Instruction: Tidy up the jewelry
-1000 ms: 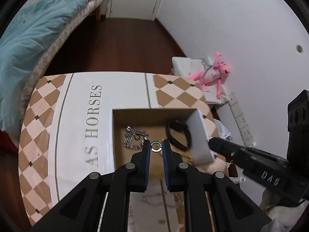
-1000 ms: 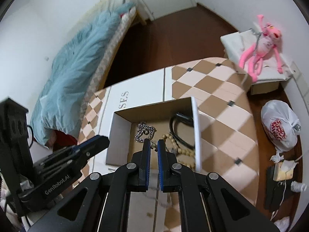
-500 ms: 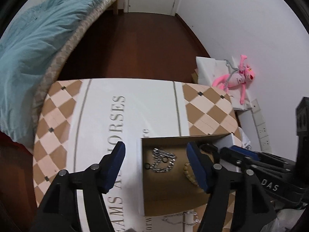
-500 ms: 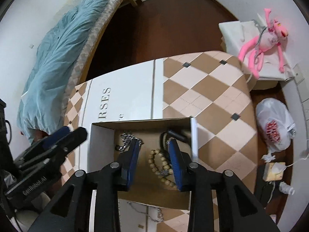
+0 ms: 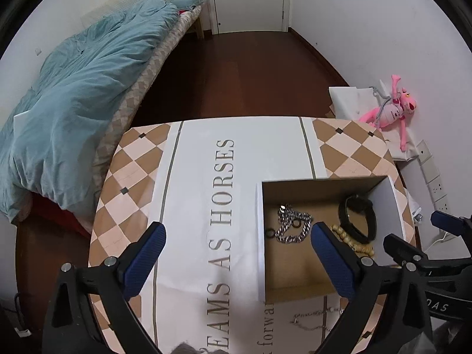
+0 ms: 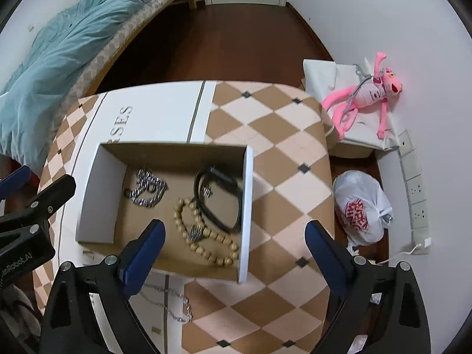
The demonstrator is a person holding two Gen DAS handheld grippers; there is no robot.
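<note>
Right wrist view: both grippers [image 6: 233,242] [image 5: 237,244] gape wide, empty; thin chain [image 6: 174,303] lower left wants a low pinch, then the box [image 6: 246,206]

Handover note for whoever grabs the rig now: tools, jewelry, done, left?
Left tool: open, empty, above the table.
Right tool: open, empty, over the box's near right corner.
In the cardboard box: silver chain, black bracelet, wooden bead bracelet, small ring.
Left: thin silver necklace lies on the tablecloth just in front of the box; it likely goes in next.
</note>
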